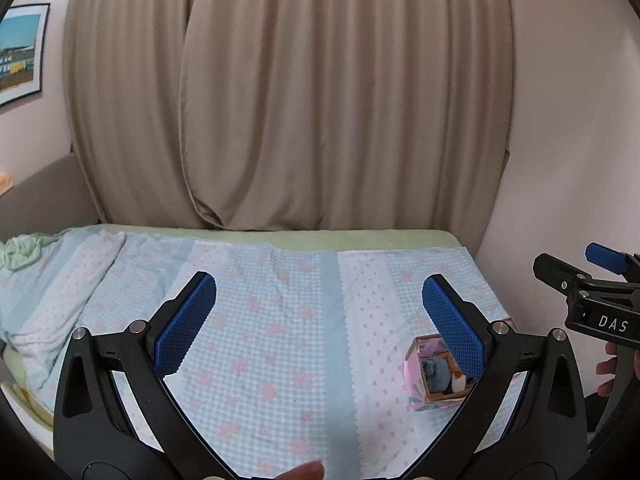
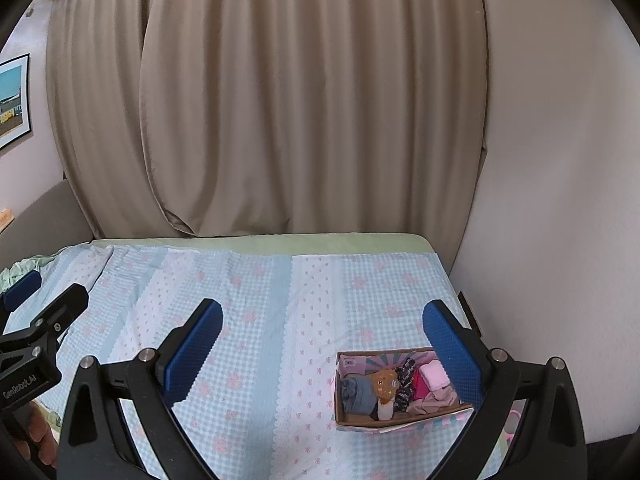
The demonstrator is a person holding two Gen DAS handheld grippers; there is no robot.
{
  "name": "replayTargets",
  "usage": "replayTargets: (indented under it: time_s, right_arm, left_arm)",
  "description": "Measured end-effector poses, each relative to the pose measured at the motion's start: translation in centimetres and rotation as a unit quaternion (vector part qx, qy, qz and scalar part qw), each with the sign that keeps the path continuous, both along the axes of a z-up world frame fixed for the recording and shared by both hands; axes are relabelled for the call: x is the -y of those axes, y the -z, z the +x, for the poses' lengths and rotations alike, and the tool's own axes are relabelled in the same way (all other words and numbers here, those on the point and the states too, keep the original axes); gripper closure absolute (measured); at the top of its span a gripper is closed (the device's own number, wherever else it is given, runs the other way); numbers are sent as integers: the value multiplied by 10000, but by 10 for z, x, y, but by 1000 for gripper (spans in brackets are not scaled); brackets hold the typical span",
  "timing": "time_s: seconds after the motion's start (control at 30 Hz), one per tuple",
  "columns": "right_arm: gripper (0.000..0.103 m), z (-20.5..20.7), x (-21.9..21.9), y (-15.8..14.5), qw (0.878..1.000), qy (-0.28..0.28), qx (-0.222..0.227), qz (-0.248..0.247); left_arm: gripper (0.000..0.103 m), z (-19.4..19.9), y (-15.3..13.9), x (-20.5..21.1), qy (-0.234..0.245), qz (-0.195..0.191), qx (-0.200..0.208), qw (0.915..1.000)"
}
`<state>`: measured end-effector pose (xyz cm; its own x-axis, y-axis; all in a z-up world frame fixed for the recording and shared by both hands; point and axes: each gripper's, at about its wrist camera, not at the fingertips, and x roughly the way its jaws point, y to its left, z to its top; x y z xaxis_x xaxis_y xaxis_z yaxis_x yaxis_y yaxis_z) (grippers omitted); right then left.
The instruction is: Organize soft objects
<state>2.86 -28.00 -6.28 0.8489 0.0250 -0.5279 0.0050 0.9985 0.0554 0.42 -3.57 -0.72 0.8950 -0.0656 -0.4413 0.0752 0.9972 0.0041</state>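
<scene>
A small cardboard box with pink patterned sides rests on the bed's right part. Inside lie rolled soft items: a grey-blue roll, an orange patterned one, a dark one, and pink pieces. My right gripper hovers open above the bed, its right finger in front of the box's right end. In the left wrist view the box is partly hidden behind the right finger of my open left gripper. Neither gripper holds anything.
A light blue checked bedspread with pink flowers covers the bed. Beige curtains hang behind it, with a plain wall on the right. A crumpled green cloth lies at the far left. A framed picture hangs on the left wall.
</scene>
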Motion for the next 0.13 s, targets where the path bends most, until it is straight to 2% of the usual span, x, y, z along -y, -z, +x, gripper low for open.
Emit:
replayTargets:
  time_s: [0.13]
  right_arm:
    - [3, 4, -6, 1, 10000, 35, -29, -38]
  left_arm:
    - [0, 6, 3, -7, 56, -22, -1, 10000]
